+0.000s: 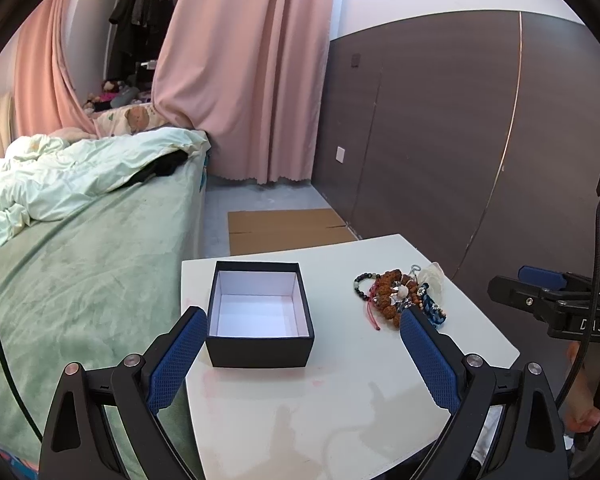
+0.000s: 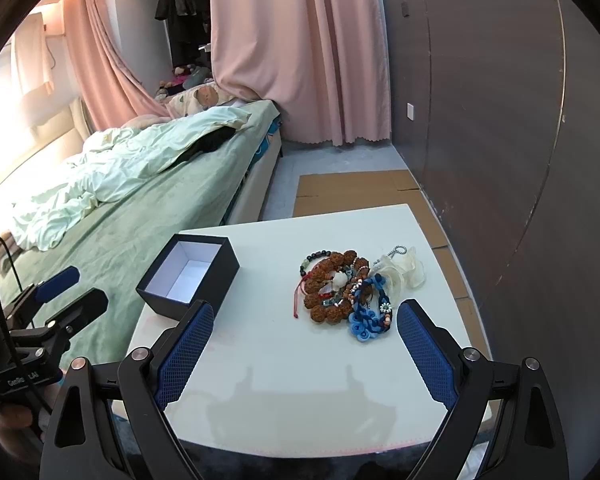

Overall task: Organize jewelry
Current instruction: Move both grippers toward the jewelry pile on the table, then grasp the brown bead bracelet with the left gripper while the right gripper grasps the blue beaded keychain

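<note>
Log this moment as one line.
left gripper: open | right gripper: open | box: empty | jewelry pile: on table

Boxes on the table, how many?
1. The open black box, white inside and holding nothing, sits on the white table left of the jewelry pile. No lid or second box shows in either view.

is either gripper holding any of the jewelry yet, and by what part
Nothing is held. The left gripper and right gripper are both open above the table, fingers apart; the jewelry pile lies untouched beside the empty box.
</note>
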A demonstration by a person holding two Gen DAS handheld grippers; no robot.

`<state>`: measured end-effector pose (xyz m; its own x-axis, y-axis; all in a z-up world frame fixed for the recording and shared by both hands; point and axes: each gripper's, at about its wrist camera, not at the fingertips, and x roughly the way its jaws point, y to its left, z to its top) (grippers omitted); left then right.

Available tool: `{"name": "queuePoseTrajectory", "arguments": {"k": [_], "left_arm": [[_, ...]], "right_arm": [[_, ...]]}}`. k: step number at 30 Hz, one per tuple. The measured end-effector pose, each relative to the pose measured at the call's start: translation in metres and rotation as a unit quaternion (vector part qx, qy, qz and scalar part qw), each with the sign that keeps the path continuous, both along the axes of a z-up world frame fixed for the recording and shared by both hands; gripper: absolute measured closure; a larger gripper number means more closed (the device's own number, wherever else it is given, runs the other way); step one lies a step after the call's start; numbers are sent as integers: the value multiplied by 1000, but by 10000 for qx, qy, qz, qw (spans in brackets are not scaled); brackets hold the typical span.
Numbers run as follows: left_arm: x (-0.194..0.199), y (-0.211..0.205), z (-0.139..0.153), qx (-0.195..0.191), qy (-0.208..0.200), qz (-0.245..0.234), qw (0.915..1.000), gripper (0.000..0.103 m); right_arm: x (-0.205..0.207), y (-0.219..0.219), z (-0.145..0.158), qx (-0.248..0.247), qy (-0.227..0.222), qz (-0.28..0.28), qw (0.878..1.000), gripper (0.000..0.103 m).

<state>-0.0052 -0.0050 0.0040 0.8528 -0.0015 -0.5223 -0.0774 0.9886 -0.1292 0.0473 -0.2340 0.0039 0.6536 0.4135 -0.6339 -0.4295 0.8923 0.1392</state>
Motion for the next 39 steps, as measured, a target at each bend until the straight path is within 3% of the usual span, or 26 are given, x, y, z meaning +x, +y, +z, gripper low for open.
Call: {"name": "queuePoseTrajectory", "arguments": {"k": [30, 39], "left_arm": [[16, -10, 2, -108, 98, -165, 9998, 6], [47, -26, -10, -216, 258, -236, 9992, 6]], "right_arm": [[17, -15, -4, 56, 194, -313, 9993, 9], [48, -46, -13, 798, 837, -679, 9910, 9]]}}
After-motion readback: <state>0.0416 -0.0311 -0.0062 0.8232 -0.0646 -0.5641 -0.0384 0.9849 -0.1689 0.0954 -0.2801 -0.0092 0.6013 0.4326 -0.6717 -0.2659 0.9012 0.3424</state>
